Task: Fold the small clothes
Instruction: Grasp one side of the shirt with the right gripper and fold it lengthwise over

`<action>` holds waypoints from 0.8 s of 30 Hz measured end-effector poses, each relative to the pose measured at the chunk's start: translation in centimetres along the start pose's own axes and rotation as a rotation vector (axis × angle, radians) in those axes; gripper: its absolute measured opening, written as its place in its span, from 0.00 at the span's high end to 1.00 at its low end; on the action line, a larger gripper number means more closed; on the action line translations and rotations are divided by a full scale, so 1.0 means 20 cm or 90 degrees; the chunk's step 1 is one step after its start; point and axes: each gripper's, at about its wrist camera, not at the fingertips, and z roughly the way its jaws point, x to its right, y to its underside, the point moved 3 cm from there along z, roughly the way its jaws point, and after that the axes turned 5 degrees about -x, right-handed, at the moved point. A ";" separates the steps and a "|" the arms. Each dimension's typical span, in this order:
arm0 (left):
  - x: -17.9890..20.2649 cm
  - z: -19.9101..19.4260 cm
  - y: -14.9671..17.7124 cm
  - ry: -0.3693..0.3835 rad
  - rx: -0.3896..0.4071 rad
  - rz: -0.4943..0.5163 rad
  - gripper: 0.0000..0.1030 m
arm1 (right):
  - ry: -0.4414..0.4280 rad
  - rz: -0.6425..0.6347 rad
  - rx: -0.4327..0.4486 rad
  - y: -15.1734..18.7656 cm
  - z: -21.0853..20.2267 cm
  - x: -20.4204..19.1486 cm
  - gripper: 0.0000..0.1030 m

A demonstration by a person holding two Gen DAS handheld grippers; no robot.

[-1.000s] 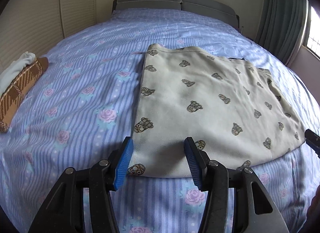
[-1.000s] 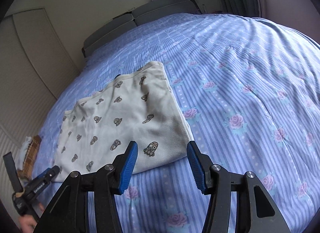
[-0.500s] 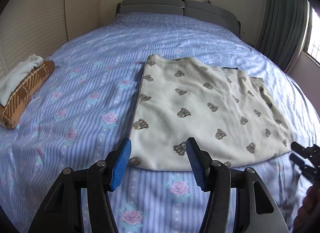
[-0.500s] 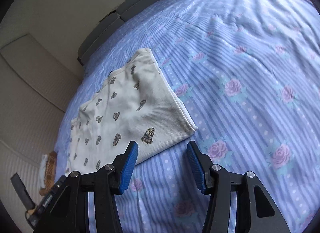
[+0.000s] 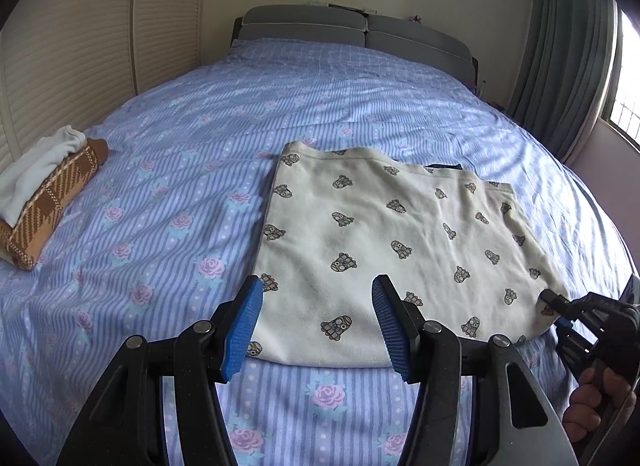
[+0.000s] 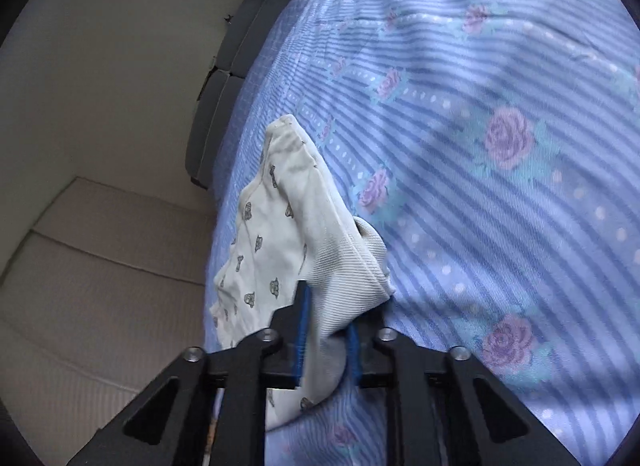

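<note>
Bedroom, grey headboard point(image 5: 352, 31) at the far end; blue striped bedspread point(image 5: 192, 169) with pink roses serves as the work surface. Cream printed garment point(image 5: 384, 242) lies mostly flat, right of centre on the bed, a dark piece just showing at its far edge. Left gripper point(image 5: 318, 322) hangs above the garment's near-left corner, jaws about half apart, nothing between them, not touching cloth. Right gripper point(image 6: 326, 336) is closing on the near-right corner; ribbed hem is bunched between its blue pads point(image 6: 302, 330) and already pinched up off the bedspread. At far left sit a brown plaid item point(image 5: 52, 201) and a white one point(image 5: 36, 169), apparently folded. Judgement: this garment's fold is only beginning, one corner gripped, the left corner still to take, then the fold over.
</note>
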 end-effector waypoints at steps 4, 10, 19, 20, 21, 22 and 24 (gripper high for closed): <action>-0.05 -0.05 -0.01 -0.004 0.012 -0.008 0.46 | 0.030 -0.026 0.037 0.02 -0.04 -0.07 0.92; -0.24 -0.14 -0.04 -0.009 0.025 -0.051 0.46 | 0.120 -0.242 0.085 0.08 -0.06 -0.52 0.93; -0.62 -0.27 -0.02 -0.040 0.043 -0.106 0.46 | 0.160 -0.615 0.012 0.56 0.35 -1.17 0.93; -0.66 -0.28 -0.02 -0.045 0.044 -0.110 0.46 | 0.161 -0.657 -0.008 0.65 0.40 -1.19 0.93; -0.70 -0.28 -0.01 -0.048 0.045 -0.115 0.46 | 0.165 -0.704 -0.037 0.76 0.47 -1.21 0.93; -0.73 -0.28 0.00 -0.050 0.044 -0.120 0.46 | 0.174 -0.746 -0.067 0.88 0.51 -1.21 0.93; -0.78 -0.28 0.02 -0.052 0.040 -0.127 0.46 | 0.199 -0.811 -0.129 1.07 0.64 -1.17 0.93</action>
